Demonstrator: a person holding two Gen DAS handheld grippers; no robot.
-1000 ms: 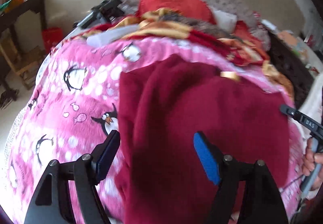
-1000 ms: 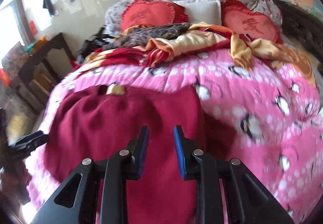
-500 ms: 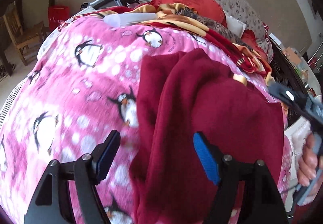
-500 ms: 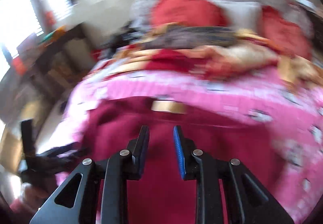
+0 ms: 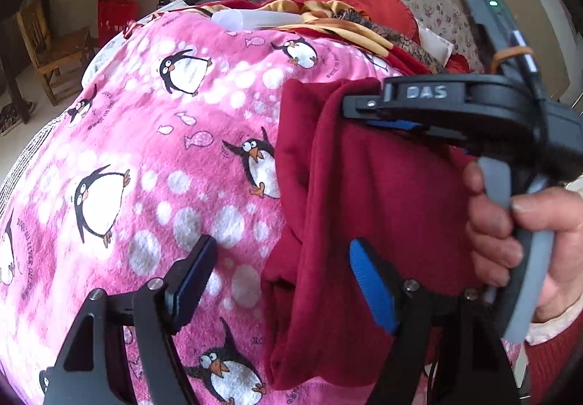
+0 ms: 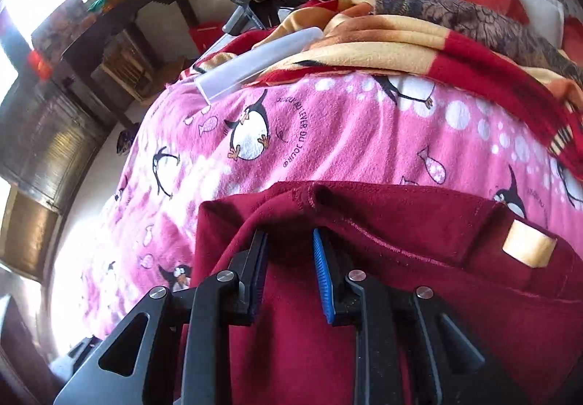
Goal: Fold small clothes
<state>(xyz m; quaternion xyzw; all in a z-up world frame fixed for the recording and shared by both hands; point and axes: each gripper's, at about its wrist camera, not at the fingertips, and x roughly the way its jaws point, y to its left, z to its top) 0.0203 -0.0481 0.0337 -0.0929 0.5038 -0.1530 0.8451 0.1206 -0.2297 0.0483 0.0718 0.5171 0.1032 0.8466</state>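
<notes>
My right tongs (image 6: 289, 272) pinch a raised edge of the maroon garment (image 5: 364, 204) on the bed's penguin blanket (image 5: 164, 150), carrying it over; my left tongs (image 5: 280, 281) hang spread. One fold underway, more remain, I judge.

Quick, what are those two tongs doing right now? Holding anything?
Left tongs: open, holding nothing, over the dark red fleece garment.
Right tongs: shut on a fold of the garment.

Black left gripper (image 5: 280, 281) with blue pads, silver screws; right gripper (image 5: 368, 113) embossed "DAS"; red sleeve (image 5: 550, 361).
</notes>
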